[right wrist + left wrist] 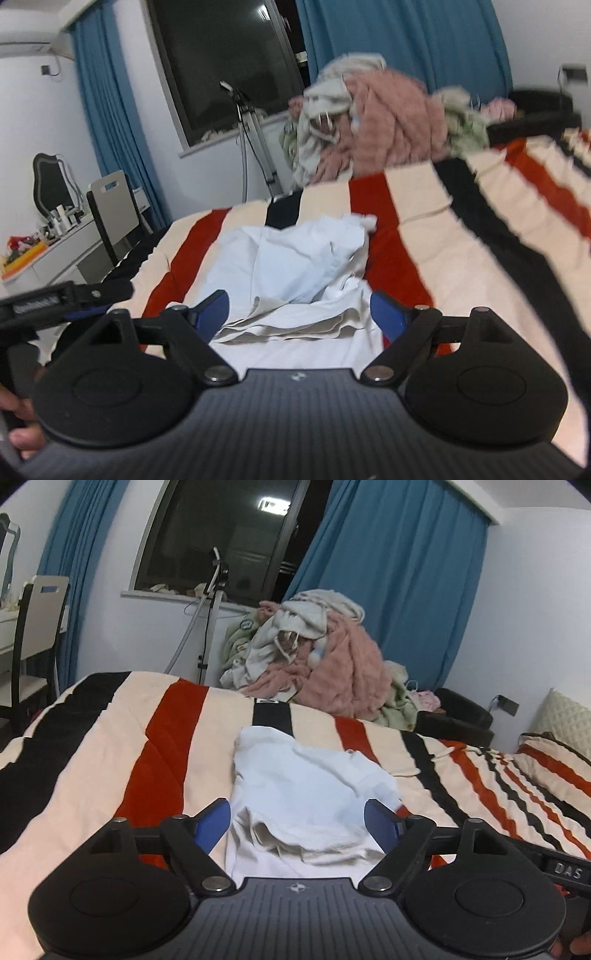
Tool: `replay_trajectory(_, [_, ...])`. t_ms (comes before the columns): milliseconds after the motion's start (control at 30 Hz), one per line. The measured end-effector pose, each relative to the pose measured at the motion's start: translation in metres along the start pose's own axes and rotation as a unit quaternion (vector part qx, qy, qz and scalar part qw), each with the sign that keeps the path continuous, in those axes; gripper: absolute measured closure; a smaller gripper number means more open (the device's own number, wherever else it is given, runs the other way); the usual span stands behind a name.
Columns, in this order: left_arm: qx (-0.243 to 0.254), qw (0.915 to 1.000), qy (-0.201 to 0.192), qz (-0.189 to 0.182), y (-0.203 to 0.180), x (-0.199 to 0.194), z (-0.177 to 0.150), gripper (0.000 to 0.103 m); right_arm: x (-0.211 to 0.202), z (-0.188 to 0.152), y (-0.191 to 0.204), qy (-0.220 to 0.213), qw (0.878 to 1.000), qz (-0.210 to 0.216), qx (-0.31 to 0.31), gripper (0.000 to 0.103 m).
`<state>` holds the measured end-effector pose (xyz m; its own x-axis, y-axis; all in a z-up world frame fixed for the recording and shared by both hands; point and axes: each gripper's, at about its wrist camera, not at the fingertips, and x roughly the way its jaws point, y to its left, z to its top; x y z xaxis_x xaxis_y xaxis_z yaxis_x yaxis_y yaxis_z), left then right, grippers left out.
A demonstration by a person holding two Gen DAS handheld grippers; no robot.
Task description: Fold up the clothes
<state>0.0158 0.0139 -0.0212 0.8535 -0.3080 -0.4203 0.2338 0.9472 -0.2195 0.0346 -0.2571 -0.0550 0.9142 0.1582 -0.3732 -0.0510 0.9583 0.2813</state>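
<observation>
A white garment (306, 786) lies crumpled and partly folded on the striped bed cover (110, 746). It also shows in the right wrist view (295, 266). My left gripper (297, 821) is open, its blue fingertips (212, 821) spread on either side of the garment's near folded edge, holding nothing. My right gripper (299, 315) is open too, just above the near folded layers of the same garment, holding nothing. The left gripper's body (55, 299) shows at the left edge of the right wrist view.
A heap of pink, white and green clothes (317, 653) is piled beyond the bed's far side. A tripod stand (212, 609) is by the window, and a chair (33, 627) and desk at far left. Pillows (557, 738) lie at right.
</observation>
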Motion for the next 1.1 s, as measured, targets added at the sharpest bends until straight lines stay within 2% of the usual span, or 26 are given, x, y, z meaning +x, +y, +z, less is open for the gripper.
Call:
replay_trajectory(100, [0.010, 0.9999, -0.003, 0.006, -0.008, -0.021, -0.010, 0.014, -0.017, -0.004, 0.005, -0.006, 1.000, -0.005, -0.003, 0.018])
replay_trajectory(233, [0.036, 0.9984, -0.017, 0.040, -0.022, -0.042, -0.025, 0.011, -0.034, -0.011, 0.016, -0.016, 0.999, -0.014, -0.025, 0.018])
replay_trajectory(367, [0.042, 0.9981, -0.016, 0.041, -0.023, -0.050, -0.034, 0.010, -0.046, -0.020, 0.026, -0.028, 0.997, -0.028, -0.064, 0.018])
replay_trajectory(500, [0.047, 0.9980, -0.017, 0.038, -0.024, -0.051, -0.036, 0.010, -0.049, -0.026, 0.029, -0.024, 0.998, -0.025, -0.061, 0.018])
replay_trajectory(567, [0.039, 0.9985, -0.014, 0.036, -0.020, -0.050, -0.036, 0.009, -0.048, -0.027, 0.029, -0.024, 0.997, -0.030, -0.064, 0.018])
replay_trajectory(633, [0.015, 0.9984, 0.001, 0.054, -0.014, -0.044, -0.038, 0.009, -0.047, -0.028, 0.028, -0.023, 0.997, -0.035, -0.062, 0.018])
replay_trajectory(700, [-0.031, 0.9978, 0.030, 0.050, -0.003, -0.037, -0.043, 0.009, -0.044, -0.028, 0.027, -0.021, 0.997, -0.041, -0.058, 0.018])
replay_trajectory(733, [-0.067, 0.9958, 0.053, 0.034, 0.005, -0.033, -0.046, 0.009, -0.042, -0.029, 0.027, -0.019, 0.997, -0.043, -0.057, 0.018])
replay_trajectory(800, [-0.140, 0.9853, 0.098, 0.004, 0.020, -0.025, -0.056, 0.009, -0.040, -0.030, 0.027, -0.014, 0.997, -0.048, -0.058, 0.018])
replay_trajectory(933, [-0.266, 0.9495, 0.158, -0.053, 0.045, -0.008, -0.079, 0.009, -0.035, -0.032, 0.027, -0.007, 0.997, -0.053, -0.060, 0.018])
replay_trajectory(1033, [-0.324, 0.9257, 0.183, -0.070, 0.057, 0.006, -0.091, 0.010, -0.034, -0.032, 0.028, -0.003, 0.997, -0.054, -0.061, 0.018])
replay_trajectory(1100, [-0.363, 0.9108, 0.182, -0.075, 0.065, 0.013, -0.099, 0.012, -0.032, -0.033, 0.027, -0.001, 0.997, -0.054, -0.060, 0.018])
